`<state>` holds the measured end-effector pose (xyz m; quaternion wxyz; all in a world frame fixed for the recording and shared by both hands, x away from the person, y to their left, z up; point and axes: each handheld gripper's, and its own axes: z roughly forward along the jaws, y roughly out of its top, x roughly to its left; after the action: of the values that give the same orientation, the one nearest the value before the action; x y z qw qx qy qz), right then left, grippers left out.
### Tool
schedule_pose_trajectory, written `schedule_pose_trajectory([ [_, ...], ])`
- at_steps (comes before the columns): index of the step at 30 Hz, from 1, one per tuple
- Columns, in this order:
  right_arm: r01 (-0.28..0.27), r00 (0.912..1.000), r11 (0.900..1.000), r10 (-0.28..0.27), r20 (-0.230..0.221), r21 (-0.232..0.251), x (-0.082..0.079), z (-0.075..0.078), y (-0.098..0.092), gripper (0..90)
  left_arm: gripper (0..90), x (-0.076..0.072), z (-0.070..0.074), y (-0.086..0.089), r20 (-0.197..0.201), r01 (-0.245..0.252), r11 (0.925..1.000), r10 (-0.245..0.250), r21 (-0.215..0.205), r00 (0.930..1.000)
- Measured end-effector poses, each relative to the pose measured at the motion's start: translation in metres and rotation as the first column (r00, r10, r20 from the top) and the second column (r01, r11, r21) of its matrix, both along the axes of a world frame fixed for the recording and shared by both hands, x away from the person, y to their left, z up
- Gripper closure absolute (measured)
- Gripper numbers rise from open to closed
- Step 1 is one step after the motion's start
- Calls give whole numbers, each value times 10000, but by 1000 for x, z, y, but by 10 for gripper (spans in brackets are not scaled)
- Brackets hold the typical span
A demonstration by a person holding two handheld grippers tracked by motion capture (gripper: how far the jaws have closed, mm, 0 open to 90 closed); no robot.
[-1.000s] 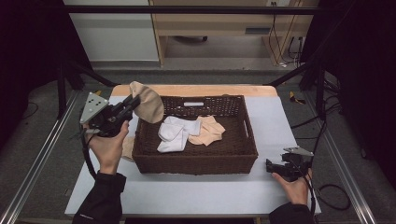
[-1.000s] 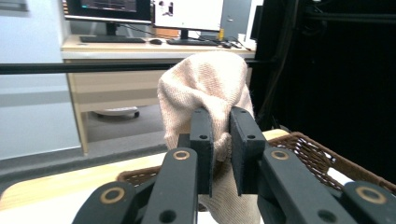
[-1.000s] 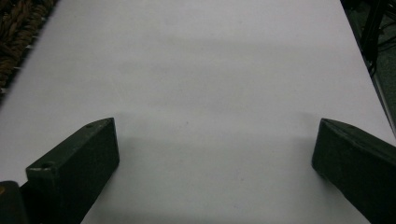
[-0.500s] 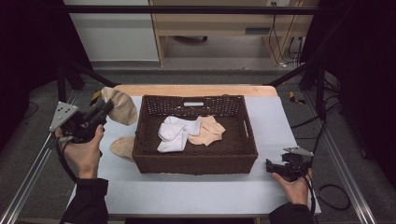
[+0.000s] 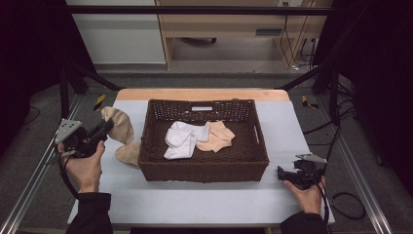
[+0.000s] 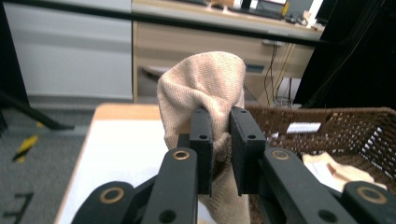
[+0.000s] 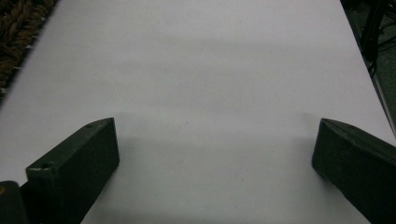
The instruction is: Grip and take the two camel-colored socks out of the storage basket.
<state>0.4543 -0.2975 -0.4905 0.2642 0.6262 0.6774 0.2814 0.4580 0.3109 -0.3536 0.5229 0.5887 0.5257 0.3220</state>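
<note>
**Black grippers, dark sleeves**

Each hand carries a black two-jaw gripper. The left gripper [image 5: 100,131] has a grey three-cornered plate [image 5: 67,130] on top, dotted with small holes, and a black cable [image 5: 65,171] looping beneath the hand. In the left gripper view its jaws are flat black blocks with small screw holes, joined by black link arms with brass-coloured pivot rings. The right gripper [image 5: 284,174] bears a similar grey plate [image 5: 310,158] and a black cable [image 5: 325,207]. Both forearms wear dark sleeves [image 5: 89,214].

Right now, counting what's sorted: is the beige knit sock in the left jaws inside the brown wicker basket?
No, the beige knit sock hangs left of the brown wicker basket.
</note>
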Motion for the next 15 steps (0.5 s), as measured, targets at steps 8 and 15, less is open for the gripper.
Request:
schedule_pose_trajectory([
  [8, 0, 10000, 10000, 0, -7, 4, 0, 0, 0, 10, 798, 8, -36, -3, -1251, -159, 9992, 204, 369, 9919],
  [15, -1, 10000, 10000, 1, -5, 5, 0, 0, 0, 10, 794, 20, -65, -5, -2309, 106, 9987, 12, 496, 9730],
])
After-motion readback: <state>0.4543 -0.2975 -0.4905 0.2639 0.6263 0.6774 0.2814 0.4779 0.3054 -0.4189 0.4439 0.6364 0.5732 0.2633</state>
